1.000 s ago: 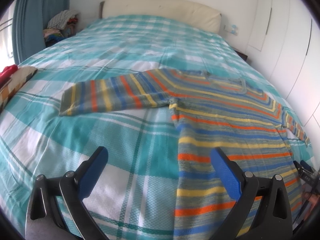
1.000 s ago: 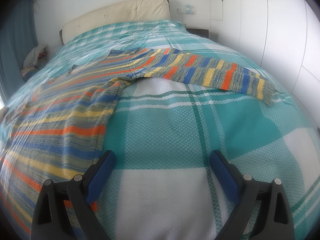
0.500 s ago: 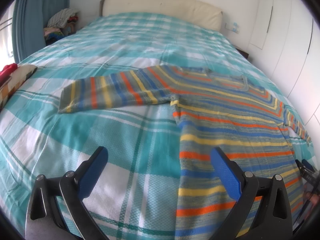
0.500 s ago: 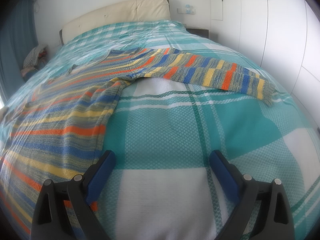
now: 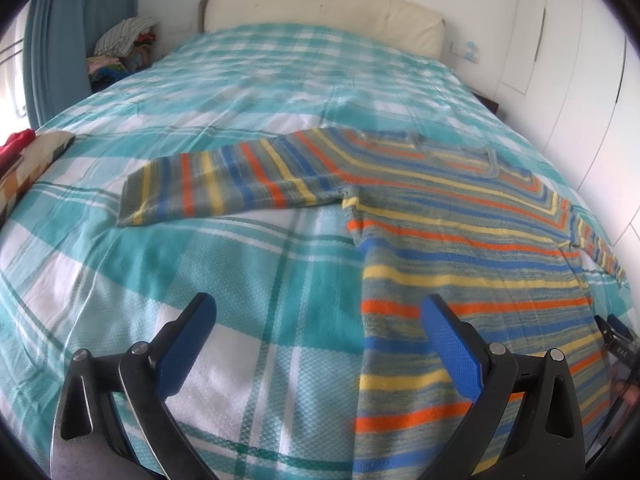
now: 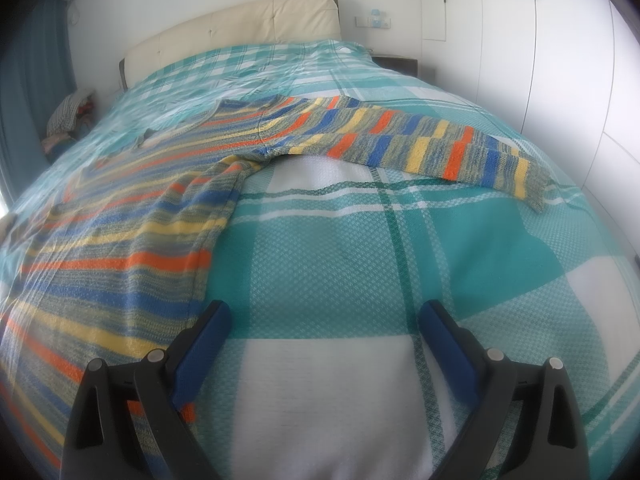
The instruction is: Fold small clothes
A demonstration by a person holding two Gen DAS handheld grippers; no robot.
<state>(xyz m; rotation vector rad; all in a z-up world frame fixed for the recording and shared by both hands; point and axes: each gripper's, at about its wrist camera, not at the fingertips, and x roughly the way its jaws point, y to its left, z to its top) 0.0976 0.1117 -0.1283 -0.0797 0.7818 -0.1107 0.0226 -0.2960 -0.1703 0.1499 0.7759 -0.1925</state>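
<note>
Striped knitted sweater (image 5: 460, 216) in orange, blue, yellow and grey-green lies flat on the teal-and-white plaid bedspread (image 5: 240, 272), both sleeves spread out sideways. Left gripper (image 5: 318, 320), blue-padded fingers spread wide, holds nothing; its right-hand finger (image 5: 448, 344) sits over the sweater's lower body near its left edge. Right gripper (image 6: 324, 324), jaws likewise apart and empty, hovers over bare bedspread just beside the sweater's right edge. Cream padded headboard (image 6: 240, 28) at far end.
</note>
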